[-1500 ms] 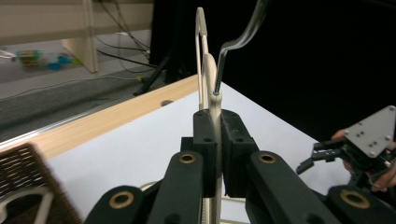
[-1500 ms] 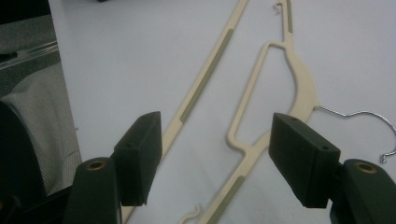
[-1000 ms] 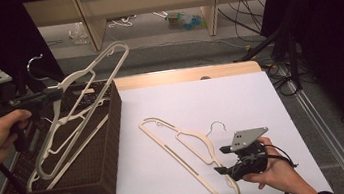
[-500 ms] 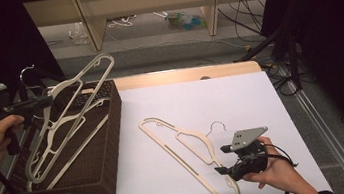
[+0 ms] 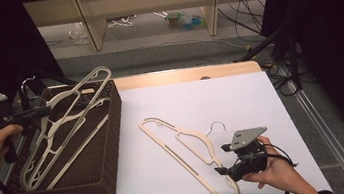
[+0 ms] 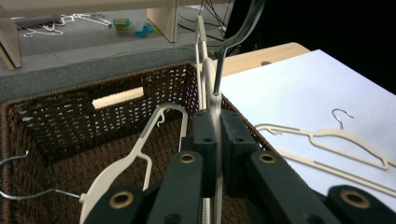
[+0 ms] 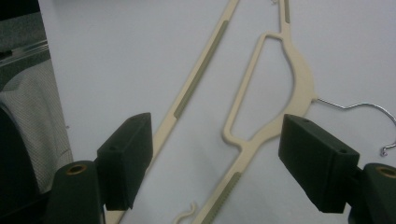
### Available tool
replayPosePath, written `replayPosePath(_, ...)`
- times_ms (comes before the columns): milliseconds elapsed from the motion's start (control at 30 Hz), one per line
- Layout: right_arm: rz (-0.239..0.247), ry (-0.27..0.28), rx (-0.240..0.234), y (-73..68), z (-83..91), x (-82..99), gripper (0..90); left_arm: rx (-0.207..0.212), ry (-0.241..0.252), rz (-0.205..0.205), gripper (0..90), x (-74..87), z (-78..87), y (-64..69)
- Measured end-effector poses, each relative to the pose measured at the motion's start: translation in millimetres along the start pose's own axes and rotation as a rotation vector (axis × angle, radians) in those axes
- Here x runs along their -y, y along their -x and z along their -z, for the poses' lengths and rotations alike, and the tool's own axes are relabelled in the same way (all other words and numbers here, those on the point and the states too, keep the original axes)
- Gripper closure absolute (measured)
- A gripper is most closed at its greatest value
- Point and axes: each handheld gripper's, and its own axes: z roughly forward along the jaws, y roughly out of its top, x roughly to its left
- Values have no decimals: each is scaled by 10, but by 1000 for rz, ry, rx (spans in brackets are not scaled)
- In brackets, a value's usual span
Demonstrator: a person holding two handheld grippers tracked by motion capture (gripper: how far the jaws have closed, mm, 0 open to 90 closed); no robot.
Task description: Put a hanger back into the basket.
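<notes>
My left gripper (image 5: 43, 112) is shut on the neck of a cream plastic hanger (image 5: 75, 97), holding it tilted over a brown wicker basket (image 5: 113, 135). In the left gripper view, the jaws (image 6: 212, 133) pinch that hanger (image 6: 201, 56) just below its metal hook. A second cream hanger (image 6: 140, 149) lies inside the basket (image 6: 116, 84). A third cream hanger (image 5: 187, 150) lies flat on the white table top (image 5: 221, 100). My right gripper (image 5: 221, 160) rests open at its near end. In the right gripper view the jaws (image 7: 219, 140) stand wide apart over this hanger (image 7: 299, 88).
Wooden shelf legs (image 5: 92, 22), cables and more hangers (image 5: 122, 22) lie on the floor beyond the table. A black stand and cables (image 5: 272, 33) sit at the far right. The basket stands past the white top's left edge.
My left gripper has carried the held hanger leftward and lower over the basket. The right gripper and the hanger on the table have not moved.
</notes>
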Motion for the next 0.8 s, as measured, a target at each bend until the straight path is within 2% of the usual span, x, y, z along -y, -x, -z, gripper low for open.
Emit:
replayPosePath(33, 0, 12, 11, -5, -14, 4, 267, 1, -8, -2, 858, 14, 3, -17)
replayPosePath(233, -1, -1, 1, -5, 1, -5, 266, -1, -37, 27, 858, 139, -33, -89)
replayPosePath(433, 2, -4, 1, -1, -9, -3, 265, 15, -54, 35, 857, 207, -100, -101)
replayPosePath(567, 5, -5, -5, 3, -7, -6, 266, 13, -87, 30, 855, 262, -172, -96)
replayPosePath(733, 6, -3, -4, 6, -6, -6, 266, 26, -123, 45, 852, 362, -275, -121)
replayPosePath(800, 2, -7, -5, 4, -6, -5, 266, 13, -147, 45, 851, 404, -321, -135)
